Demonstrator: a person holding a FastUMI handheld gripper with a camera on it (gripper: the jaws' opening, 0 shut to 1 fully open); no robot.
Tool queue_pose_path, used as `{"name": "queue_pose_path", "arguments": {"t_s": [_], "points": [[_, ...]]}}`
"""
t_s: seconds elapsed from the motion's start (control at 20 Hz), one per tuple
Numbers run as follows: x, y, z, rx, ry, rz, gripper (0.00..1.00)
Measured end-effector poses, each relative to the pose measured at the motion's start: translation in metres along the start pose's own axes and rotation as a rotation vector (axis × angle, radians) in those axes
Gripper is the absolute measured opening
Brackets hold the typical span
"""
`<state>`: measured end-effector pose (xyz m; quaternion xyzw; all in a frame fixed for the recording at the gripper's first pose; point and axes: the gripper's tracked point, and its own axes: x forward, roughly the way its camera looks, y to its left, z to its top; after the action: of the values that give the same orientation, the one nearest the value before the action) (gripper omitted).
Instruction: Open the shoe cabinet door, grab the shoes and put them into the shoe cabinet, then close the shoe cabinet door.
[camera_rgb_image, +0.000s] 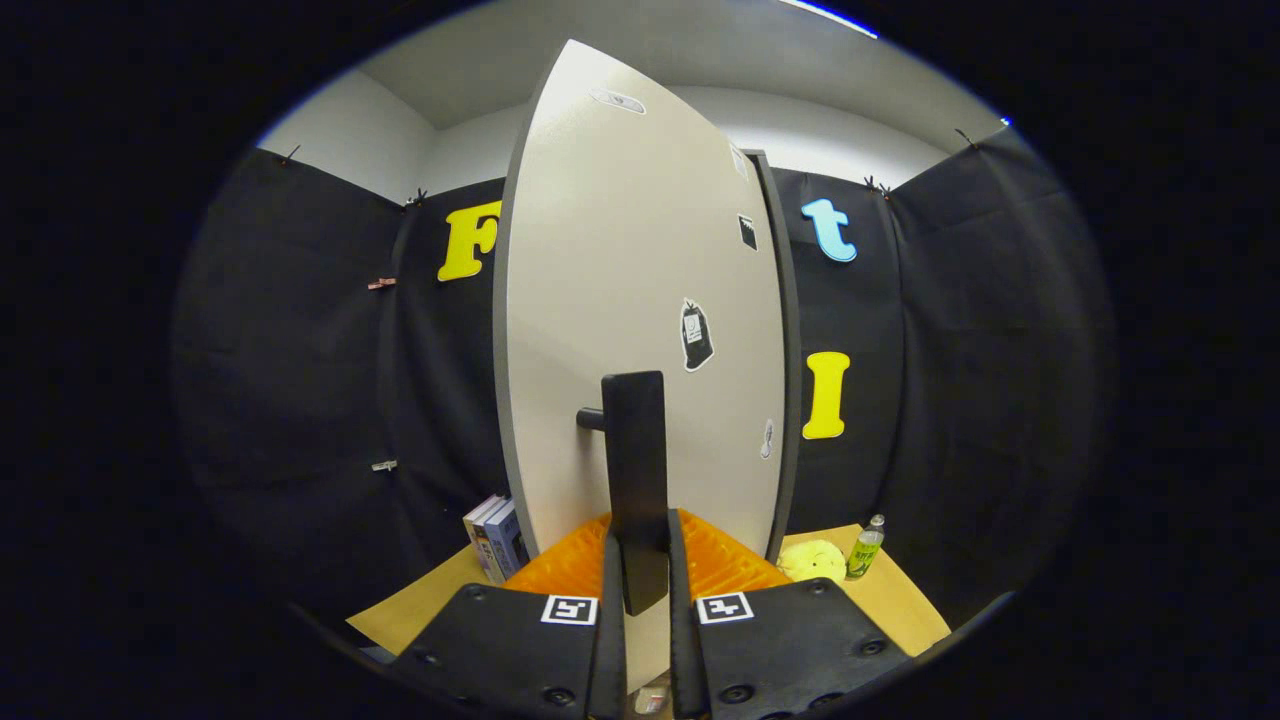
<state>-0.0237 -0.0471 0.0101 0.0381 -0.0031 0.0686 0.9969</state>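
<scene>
Fingers (607, 590) of the gripper (640, 585) pinch the handle (634, 480) from both sides, a grip suited to swinging the door (630, 300) on its hinge, with books (497, 537) just beside it.

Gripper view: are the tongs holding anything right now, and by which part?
Yes. The tongs are shut on the door handle, both fingers pressing the lower end of the upright dark bar that stands off the pale shoe cabinet door.
</scene>
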Motion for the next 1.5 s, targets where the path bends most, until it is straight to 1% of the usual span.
{"name": "queue_pose_path", "arguments": {"t_s": [0.35, 0.6, 0.7, 0.75, 0.85, 0.9, 0.95, 1.0, 1.05, 1.15, 1.25, 1.3, 1.35, 1.4, 1.5], "points": [[-0.018, -0.054, 0.004, -0.001, -0.002, 0.019, 0.21], [-0.018, -0.101, 0.003, 0.020, 0.000, -0.025, 0.20], [-0.018, -0.122, 0.004, 0.025, -0.003, -0.036, 0.15], [-0.020, -0.133, 0.005, 0.019, -0.004, -0.040, 0.15], [-0.024, -0.140, 0.004, 0.036, 0.010, -0.005, 0.15], [-0.017, -0.136, 0.001, 0.057, 0.009, 0.033, 0.13], [-0.027, -0.137, 0.005, 0.065, 0.014, 0.072, 0.11], [-0.025, -0.135, 0.003, 0.060, 0.021, 0.100, 0.15], [-0.030, -0.138, 0.004, 0.046, 0.018, 0.110, 0.15], [-0.033, -0.141, 0.006, 0.031, 0.012, 0.117, 0.15], [-0.037, -0.145, 0.006, 0.047, 0.021, 0.112, 0.15], [-0.043, -0.146, 0.009, 0.056, 0.022, 0.116, 0.17], [-0.045, -0.145, 0.010, 0.053, 0.023, 0.117, 0.20], [-0.055, -0.147, 0.014, 0.048, 0.020, 0.113, 0.30], [-0.069, -0.144, 0.021, 0.064, 0.008, 0.111, 0.39]]}}
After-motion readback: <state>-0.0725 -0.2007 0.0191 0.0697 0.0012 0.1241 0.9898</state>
